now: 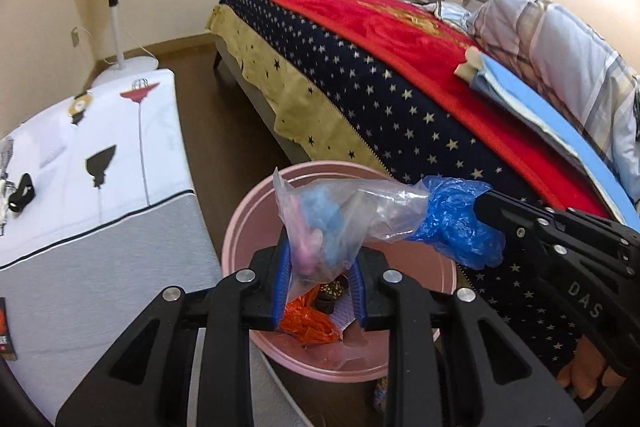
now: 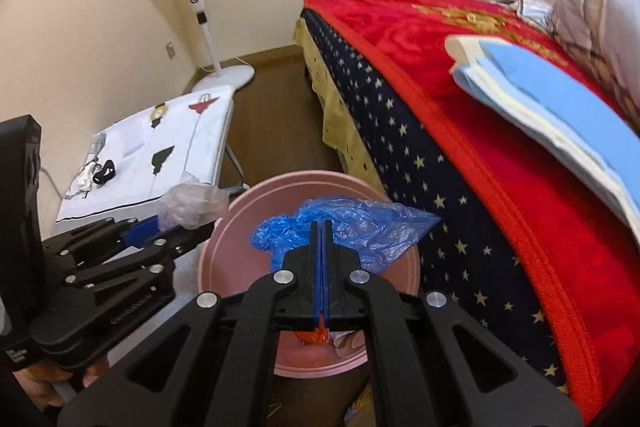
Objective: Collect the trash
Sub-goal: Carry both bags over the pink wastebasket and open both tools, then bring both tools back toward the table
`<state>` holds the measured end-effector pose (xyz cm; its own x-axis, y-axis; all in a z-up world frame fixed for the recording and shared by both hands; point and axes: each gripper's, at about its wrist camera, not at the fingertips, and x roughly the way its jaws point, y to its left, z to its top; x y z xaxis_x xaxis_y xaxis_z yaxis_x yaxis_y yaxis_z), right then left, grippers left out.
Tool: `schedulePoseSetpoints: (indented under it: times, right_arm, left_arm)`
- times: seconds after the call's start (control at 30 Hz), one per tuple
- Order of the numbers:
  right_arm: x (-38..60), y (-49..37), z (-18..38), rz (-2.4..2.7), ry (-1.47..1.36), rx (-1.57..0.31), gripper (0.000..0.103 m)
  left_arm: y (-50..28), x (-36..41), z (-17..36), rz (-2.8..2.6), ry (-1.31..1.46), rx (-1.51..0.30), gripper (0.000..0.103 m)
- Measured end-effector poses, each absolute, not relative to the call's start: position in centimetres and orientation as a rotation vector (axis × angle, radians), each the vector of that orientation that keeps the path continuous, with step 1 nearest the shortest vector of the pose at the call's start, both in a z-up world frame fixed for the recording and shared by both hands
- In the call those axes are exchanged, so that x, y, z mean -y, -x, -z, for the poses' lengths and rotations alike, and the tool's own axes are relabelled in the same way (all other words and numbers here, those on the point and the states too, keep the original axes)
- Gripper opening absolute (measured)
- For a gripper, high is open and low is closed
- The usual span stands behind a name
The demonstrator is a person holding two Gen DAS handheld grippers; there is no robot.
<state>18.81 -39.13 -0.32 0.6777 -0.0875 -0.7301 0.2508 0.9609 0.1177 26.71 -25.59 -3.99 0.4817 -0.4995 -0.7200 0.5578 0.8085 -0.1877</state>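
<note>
At the bottom centre of both views, over the mouth of the pink bin point(image 1: 240, 227), two pieces of trash hang ready to drop. The left hand-held gripper point(image 1: 319, 287) has its blue pads set fairly wide, yet the clear plastic bag point(image 1: 340, 215) with pale pink and blue contents sits between them; whether it is pinched or merely resting there I cannot tell for sure, though it looks lightly held. The right hand-held gripper point(image 2: 322, 267) is clamped tight, jaws together, on the crumpled blue plastic bag point(image 2: 352, 227), which bulges out just past its tips above the bin.

Inside the bin, an orange wrapper point(image 1: 308, 323) and some dark scraps already lie at the bottom, so part of the collecting looks done. What seems left is releasing these two bags. No other loose rubbish is evident, though a small black object point(image 1: 22, 193) lies on the white cloth-covered desk point(image 1: 120, 147) at left; what it is, I cannot tell.

Both grippers point forward and downward, converging over the bin from either side, the right one entering the left view from the lower right beside the bed point(image 1: 400, 75).
</note>
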Motion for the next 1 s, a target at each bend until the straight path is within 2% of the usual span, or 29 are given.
schedulePoseSetpoints:
  times: [0.03, 0.1, 0.13, 0.17, 0.2, 0.23, 0.27, 0.47, 0.57, 0.7, 0.83, 1.0]
  right_arm:
    - [39.2, -19.0, 0.6, 0.194, -0.222, -0.816, 0.001]
    - [39.3, -19.3, 1.2, 0.204, -0.228, -0.834, 0.004]
    - [39.4, -19.4, 1.4, 0.215, -0.224, -0.846, 0.007]
    - [39.5, -19.6, 1.6, 0.228, -0.221, -0.855, 0.013]
    - [39.7, -19.7, 1.8, 0.243, -0.22, -0.861, 0.031]
    - [39.8, -19.6, 1.9, 0.258, -0.228, -0.862, 0.043]
    - [40.1, -19.5, 1.9, 0.271, -0.235, -0.858, 0.061]
    - [40.0, -19.0, 1.3, 0.297, -0.229, -0.826, 0.071]
    - [39.4, -18.6, 0.0, 0.294, -0.21, -0.784, 0.082]
    - [37.1, -16.7, -3.2, 0.237, -0.172, -0.633, 0.095]
    - [33.5, -15.1, -4.9, 0.152, -0.097, -0.557, 0.097]
    - [28.5, -12.5, -7.9, 0.042, -0.131, -0.465, 0.098]
  left_arm:
    - [-26.9, 26.0, 4.2, 0.645, -0.077, -0.856, 0.028]
    - [-27.3, 26.2, 4.7, 0.631, -0.078, -0.869, 0.043]
    - [-27.5, 26.3, 4.9, 0.613, -0.077, -0.877, 0.066]
    - [-27.5, 26.1, 5.0, 0.577, -0.078, -0.866, 0.082]
    - [-27.5, 26.0, 5.0, 0.553, -0.08, -0.855, 0.086]
    - [-27.6, 25.8, 5.0, 0.532, -0.08, -0.842, 0.09]
    - [-27.7, 25.6, 5.0, 0.527, -0.077, -0.84, 0.092]
    - [-28.0, 24.3, 4.6, 0.458, -0.078, -0.854, 0.093]
    - [-27.6, 22.5, 3.1, 0.408, -0.049, -0.827, 0.093]
    - [-25.6, 17.4, -1.0, 0.339, 0.034, -0.746, 0.093]
    - [-22.3, 12.4, -4.5, 0.284, 0.008, -0.652, 0.096]
    - [-17.2, 5.0, -7.6, 0.171, -0.05, -0.552, 0.096]
